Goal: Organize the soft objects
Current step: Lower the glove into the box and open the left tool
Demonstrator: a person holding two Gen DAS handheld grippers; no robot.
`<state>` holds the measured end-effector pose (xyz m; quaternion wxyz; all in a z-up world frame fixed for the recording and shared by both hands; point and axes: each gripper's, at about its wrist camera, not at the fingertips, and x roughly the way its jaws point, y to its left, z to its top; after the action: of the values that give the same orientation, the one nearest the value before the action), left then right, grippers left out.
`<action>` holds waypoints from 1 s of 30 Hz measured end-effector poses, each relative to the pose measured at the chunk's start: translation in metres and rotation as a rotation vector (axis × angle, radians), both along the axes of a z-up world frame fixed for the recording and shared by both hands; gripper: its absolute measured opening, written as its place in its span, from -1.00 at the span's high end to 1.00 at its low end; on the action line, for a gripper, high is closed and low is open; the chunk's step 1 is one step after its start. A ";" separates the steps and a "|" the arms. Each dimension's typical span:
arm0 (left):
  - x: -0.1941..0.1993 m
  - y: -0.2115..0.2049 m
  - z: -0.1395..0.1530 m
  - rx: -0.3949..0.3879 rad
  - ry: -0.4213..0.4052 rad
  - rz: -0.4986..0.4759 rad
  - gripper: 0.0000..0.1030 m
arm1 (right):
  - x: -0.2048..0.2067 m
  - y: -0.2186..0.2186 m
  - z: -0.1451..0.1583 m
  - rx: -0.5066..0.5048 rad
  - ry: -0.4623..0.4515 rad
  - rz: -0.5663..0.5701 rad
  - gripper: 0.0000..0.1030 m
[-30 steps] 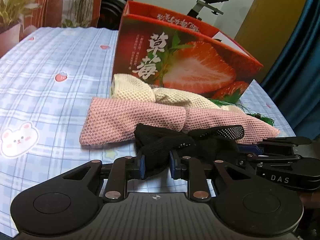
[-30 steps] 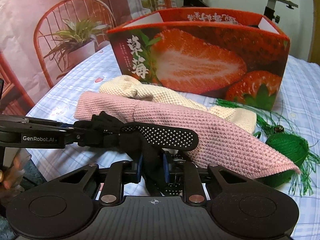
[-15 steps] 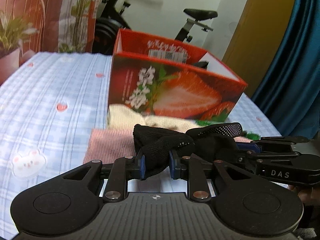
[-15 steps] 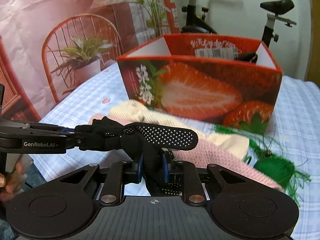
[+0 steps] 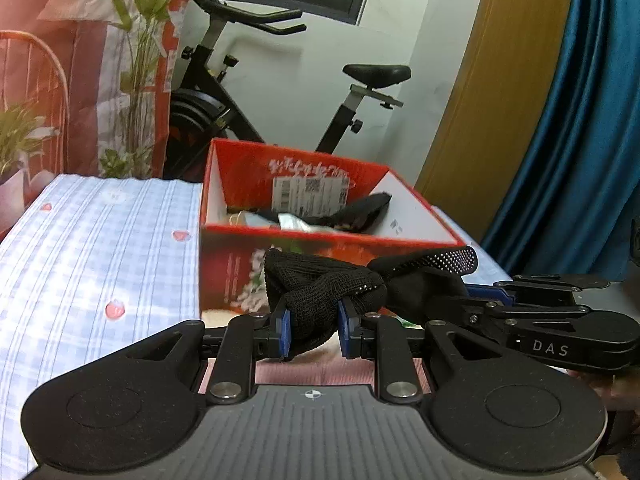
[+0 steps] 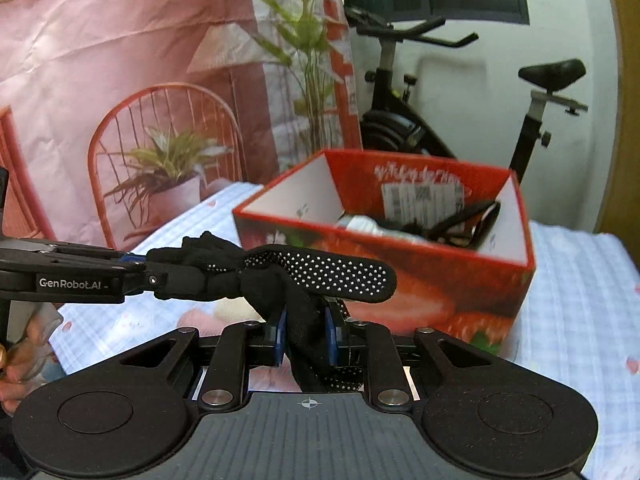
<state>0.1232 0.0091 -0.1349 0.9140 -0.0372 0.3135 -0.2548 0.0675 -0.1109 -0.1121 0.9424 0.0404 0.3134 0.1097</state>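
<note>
Gripping one black dotted glove between them, the left gripper and right gripper each clamp their blue pads on the knit, holding it in the air in front of the red strawberry box. "DAS" is printed on the right gripper's side, "GenRobot.AI" on the left's. A barcode label sits on the box's inner wall; its white lettering is blurred.
</note>
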 end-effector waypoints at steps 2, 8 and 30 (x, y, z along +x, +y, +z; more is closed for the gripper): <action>0.007 -0.002 0.004 -0.005 -0.007 -0.002 0.54 | 0.007 -0.002 0.006 -0.009 -0.012 -0.003 0.65; 0.032 -0.007 0.019 -0.028 -0.039 0.000 0.54 | 0.028 -0.008 0.025 -0.033 -0.044 -0.001 0.65; 0.187 -0.054 -0.005 0.062 0.119 0.032 0.53 | 0.209 -0.056 -0.010 -0.065 0.120 -0.056 0.65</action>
<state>0.3098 -0.0448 -0.1394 0.8985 -0.0288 0.3743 -0.2276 0.2766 -0.1667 -0.1219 0.9254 0.0253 0.3716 0.0705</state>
